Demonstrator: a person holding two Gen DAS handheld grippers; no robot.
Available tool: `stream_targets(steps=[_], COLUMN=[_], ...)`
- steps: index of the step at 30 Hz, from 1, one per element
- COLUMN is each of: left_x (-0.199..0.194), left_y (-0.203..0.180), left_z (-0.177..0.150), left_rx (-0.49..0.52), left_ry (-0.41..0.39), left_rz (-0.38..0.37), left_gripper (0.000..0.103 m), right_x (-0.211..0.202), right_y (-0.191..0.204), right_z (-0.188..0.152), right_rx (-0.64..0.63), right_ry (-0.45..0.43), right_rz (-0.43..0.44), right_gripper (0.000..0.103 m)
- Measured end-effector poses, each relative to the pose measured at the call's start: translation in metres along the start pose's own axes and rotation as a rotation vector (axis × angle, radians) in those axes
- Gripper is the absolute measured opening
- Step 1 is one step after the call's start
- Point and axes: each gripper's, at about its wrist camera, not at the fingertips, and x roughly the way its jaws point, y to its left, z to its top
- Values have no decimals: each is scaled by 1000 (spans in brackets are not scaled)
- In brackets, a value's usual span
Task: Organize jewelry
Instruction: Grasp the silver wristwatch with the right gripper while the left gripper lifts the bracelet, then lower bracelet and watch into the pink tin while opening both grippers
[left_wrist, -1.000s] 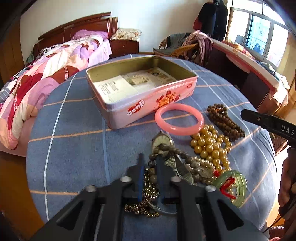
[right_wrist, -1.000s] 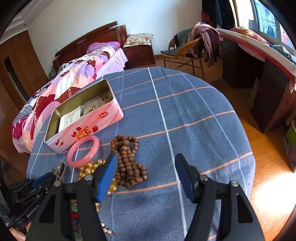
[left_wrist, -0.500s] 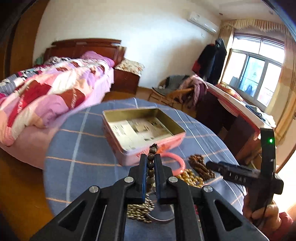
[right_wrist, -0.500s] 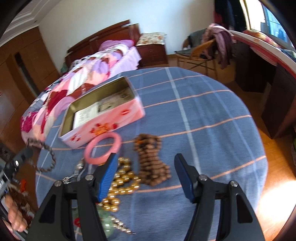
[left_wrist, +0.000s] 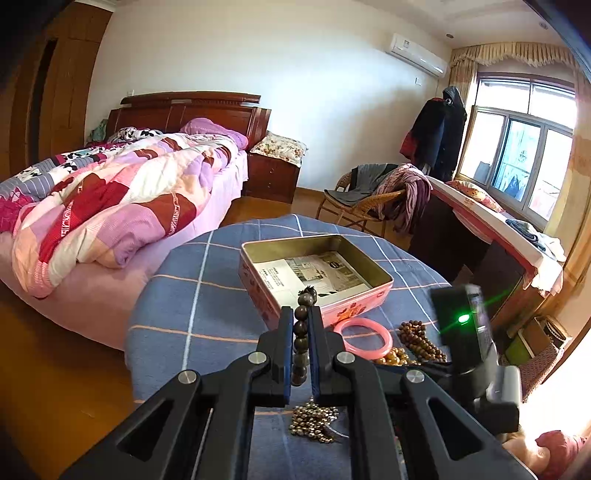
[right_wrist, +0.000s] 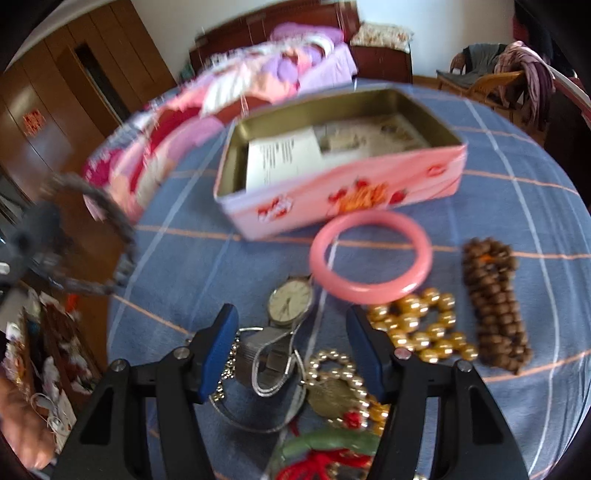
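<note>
My left gripper (left_wrist: 299, 325) is shut on a dark bead bracelet (left_wrist: 301, 332) and holds it in the air in front of the open pink tin (left_wrist: 354, 306). The lifted bracelet shows blurred at the left of the right wrist view (right_wrist: 110, 221). My right gripper (right_wrist: 291, 325) is open and empty above the jewelry pile: a watch (right_wrist: 290, 306), a pink bangle (right_wrist: 369, 254), gold beads (right_wrist: 421, 328), brown wooden beads (right_wrist: 495, 302), a silver chain (right_wrist: 269, 369) and a green jade piece (right_wrist: 325, 446). The tin (right_wrist: 343, 199) holds only paper.
The round table has a blue checked cloth (right_wrist: 517, 206). A bed (left_wrist: 110, 206) stands beyond it on the left, a wicker chair with clothes (left_wrist: 373, 199) behind, and a dark desk (left_wrist: 480, 243) on the right under the window.
My left gripper has lifted the dark bead bracelet off the pile and raised it higher. My right gripper has moved left and down over the watch and chains, staying open.
</note>
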Motion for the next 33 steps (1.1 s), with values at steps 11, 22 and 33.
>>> stream_targets(steps=[11,22,33], left_x=[5,25,90], left_y=[6,-3,-17], left_z=[0,20,56], left_rx=[-23,-20,1], left_ry=[9,-4,-16], left_rz=[7,-31,-52], left_gripper=[6,6,7], right_x=[-15,-75,-35], right_y=[-7,-40,-76], right_z=[4,46,117], right_rx=[-1,77,186], right_ry=[-41,-261,-297], right_rz=[84,106,115], right_gripper=[27,27,27])
